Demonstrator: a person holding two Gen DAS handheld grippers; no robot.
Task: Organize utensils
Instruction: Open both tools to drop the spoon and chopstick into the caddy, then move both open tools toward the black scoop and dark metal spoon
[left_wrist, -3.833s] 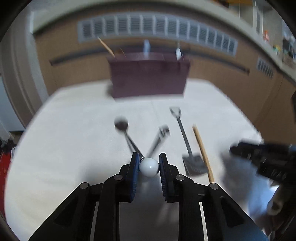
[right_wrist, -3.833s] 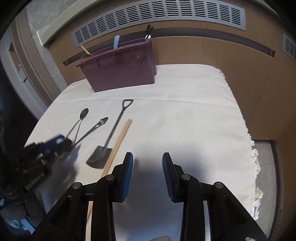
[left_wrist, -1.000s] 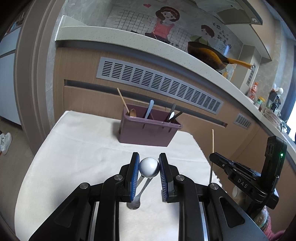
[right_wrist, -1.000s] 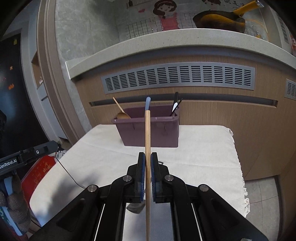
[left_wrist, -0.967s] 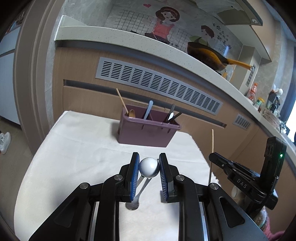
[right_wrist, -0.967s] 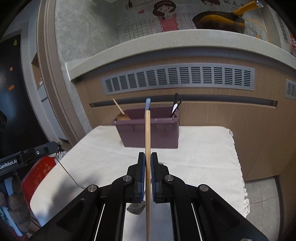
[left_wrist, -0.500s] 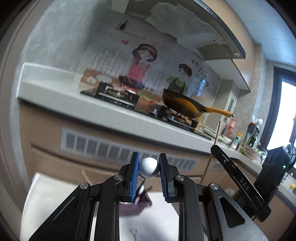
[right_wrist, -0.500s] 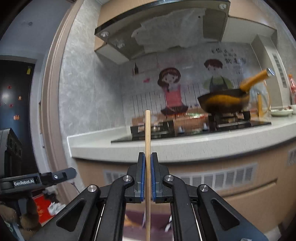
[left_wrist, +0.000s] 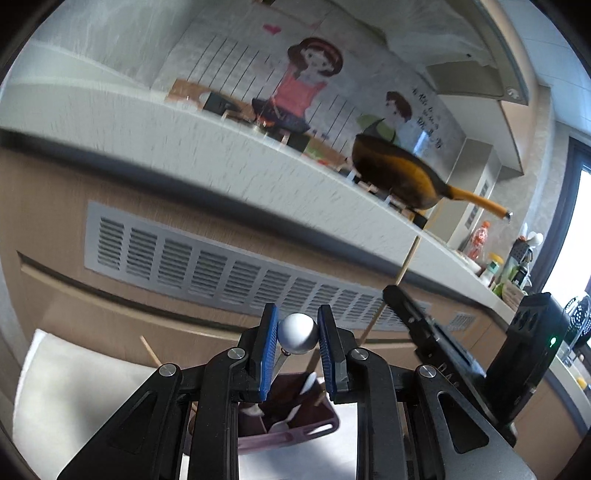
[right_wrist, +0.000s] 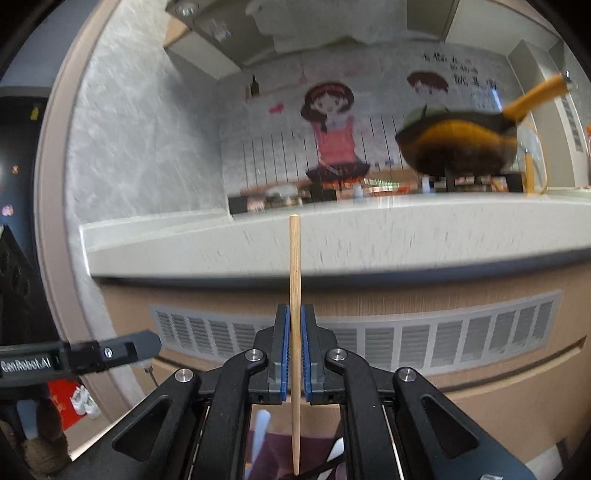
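Note:
My left gripper (left_wrist: 296, 325) is shut on the white ball end of a metal utensil (left_wrist: 296, 333), which hangs down over the purple utensil holder (left_wrist: 291, 434). My right gripper (right_wrist: 294, 317) is shut on a wooden chopstick (right_wrist: 294, 295) held upright; its lower tip reaches down into the purple holder (right_wrist: 280, 458). The right gripper (left_wrist: 436, 343) with the chopstick (left_wrist: 406, 266) shows at the right of the left wrist view. The left gripper (right_wrist: 92, 356) shows at the left of the right wrist view. Several utensils stand in the holder.
A white cloth (left_wrist: 74, 387) covers the table under the holder. Behind stands a wooden cabinet front with a grey vent grille (left_wrist: 207, 266), a pale counter and a pan (left_wrist: 402, 177) on a stove. The view is motion-blurred.
Both grippers have tilted back down and moved closer to the holder, which is in view again under them. Each still holds its utensil, now lowered into or over the holder.

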